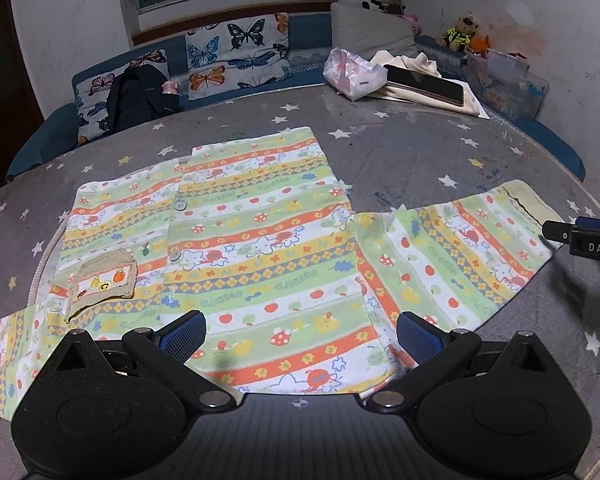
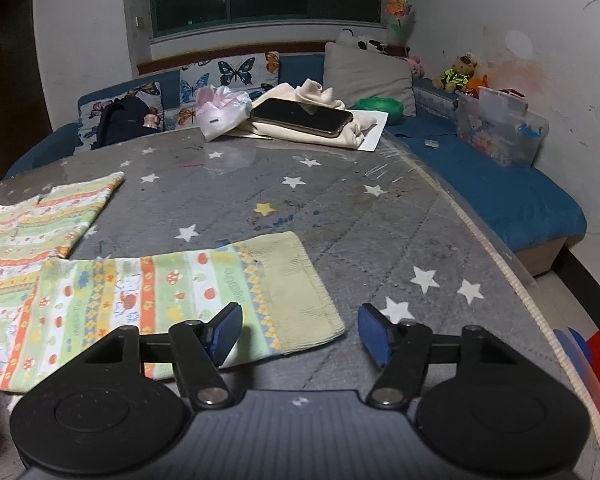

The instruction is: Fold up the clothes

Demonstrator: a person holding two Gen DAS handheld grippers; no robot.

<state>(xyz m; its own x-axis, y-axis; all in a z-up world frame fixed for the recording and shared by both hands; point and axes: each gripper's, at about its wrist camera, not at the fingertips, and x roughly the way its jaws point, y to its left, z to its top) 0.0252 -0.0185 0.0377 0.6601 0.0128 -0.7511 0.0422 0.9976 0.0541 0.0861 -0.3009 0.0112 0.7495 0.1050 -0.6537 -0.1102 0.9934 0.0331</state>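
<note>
On the grey star-print table (image 1: pixel 400 152), a child's striped shirt (image 1: pixel 260 240) lies spread flat, front up, with buttons down its placket and a small pocket (image 1: pixel 104 280) on its left part. One sleeve (image 2: pixel 188 292) stretches out to the right, its plain green cuff (image 2: pixel 296 292) lying flat; the other sleeve runs off toward the near left.

We hold the left gripper (image 1: pixel 300 336) low over the shirt's near edge, its jaws spread wide with nothing between them. The right gripper (image 2: pixel 300 332) hovers by the cuff, jaws likewise wide apart and holding nothing; its left finger sits over the cuff's near edge, its right one over bare table.

We judge that the garment is laid out with no fold visible, and both tools are placed as if to take hold. A fold from here would call for closing on the cuff edge, pinching only the cloth and not dragging the tablecloth, and carrying the sleeve left across the body while the left gripper steadies the near edge.

At the far side, a phone (image 2: pixel 304 116) rests on cream cloth, well apart.
</note>
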